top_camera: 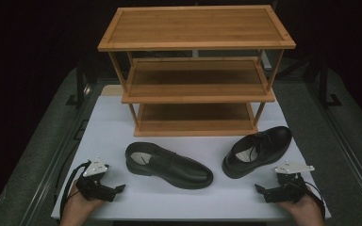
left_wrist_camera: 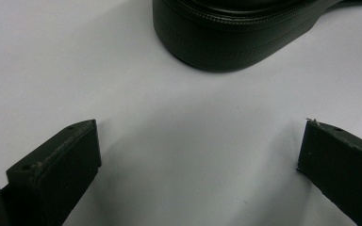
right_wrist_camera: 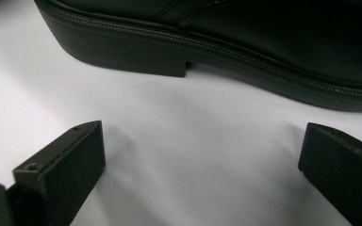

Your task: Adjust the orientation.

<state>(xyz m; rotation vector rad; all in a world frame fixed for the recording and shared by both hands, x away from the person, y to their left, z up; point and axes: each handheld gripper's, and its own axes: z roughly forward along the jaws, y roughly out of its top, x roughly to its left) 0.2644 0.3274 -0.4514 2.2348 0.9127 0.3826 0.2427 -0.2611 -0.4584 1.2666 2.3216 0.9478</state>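
Observation:
Two black leather shoes lie on the white table top (top_camera: 108, 127) in front of a wooden rack. The left shoe (top_camera: 167, 165) points right and toward me; the right shoe (top_camera: 257, 149) points away to the right. My left gripper (top_camera: 116, 190) rests near the front left edge, open and empty, a short way from the left shoe. In the left gripper view a rounded end of that shoe (left_wrist_camera: 245, 37) lies beyond the gripper (left_wrist_camera: 200, 141). My right gripper (top_camera: 262, 191) sits at the front right, also open and empty. The right shoe's heel and sole (right_wrist_camera: 217, 42) lie just ahead of the gripper (right_wrist_camera: 202, 141).
A three-tier bamboo shoe rack (top_camera: 196, 44) stands at the back of the table, its shelves bare. Dark floor surrounds the table on both sides. White table surface lies between the two shoes and in front of them.

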